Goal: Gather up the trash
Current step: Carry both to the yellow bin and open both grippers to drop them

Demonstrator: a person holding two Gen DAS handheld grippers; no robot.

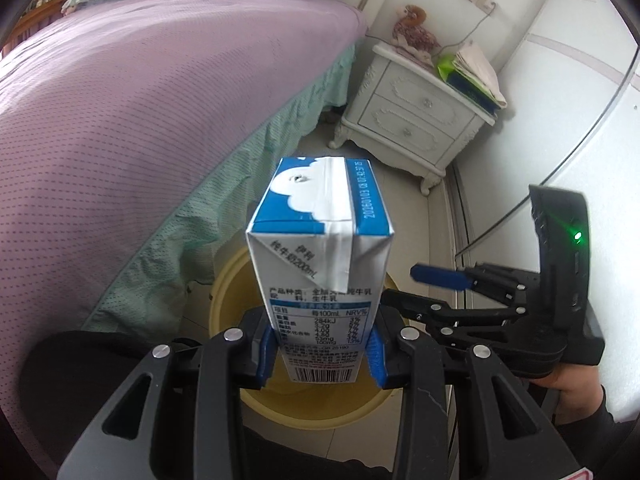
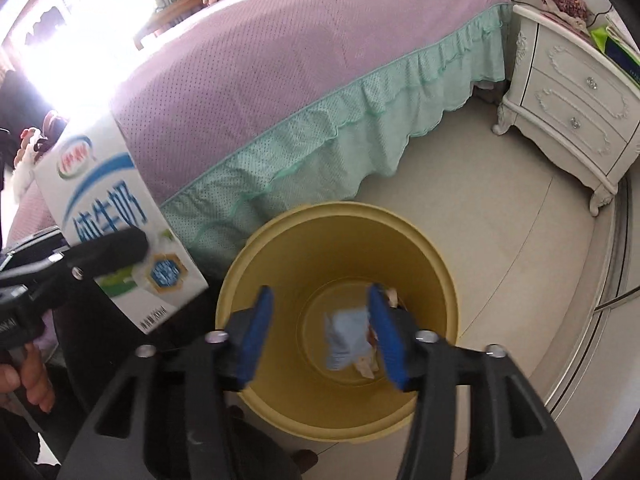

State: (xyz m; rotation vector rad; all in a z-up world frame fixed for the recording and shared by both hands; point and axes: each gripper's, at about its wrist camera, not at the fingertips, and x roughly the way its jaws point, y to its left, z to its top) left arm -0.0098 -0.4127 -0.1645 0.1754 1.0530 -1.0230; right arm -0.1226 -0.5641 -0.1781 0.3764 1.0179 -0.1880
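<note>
My left gripper (image 1: pixel 322 354) is shut on a blue and white milk carton (image 1: pixel 320 248), held upright above the near-left rim of a yellow trash bin (image 1: pixel 228 292). The carton also shows at the left of the right wrist view (image 2: pixel 116 216), clamped by the left gripper (image 2: pixel 108 252). My right gripper (image 2: pixel 324 334) is open and empty, hovering over the yellow bin (image 2: pixel 432 280). Crumpled light-blue and white trash (image 2: pixel 348 338) lies at the bin's bottom. The right gripper also shows in the left wrist view (image 1: pixel 440 280).
A bed with a purple cover and green frill (image 2: pixel 304 92) stands left of the bin. A white nightstand (image 2: pixel 576 104) with papers and a plush toy (image 1: pixel 412 32) stands beyond. A white wardrobe (image 1: pixel 560 92) runs along the right. Tiled floor (image 2: pixel 500 208) surrounds the bin.
</note>
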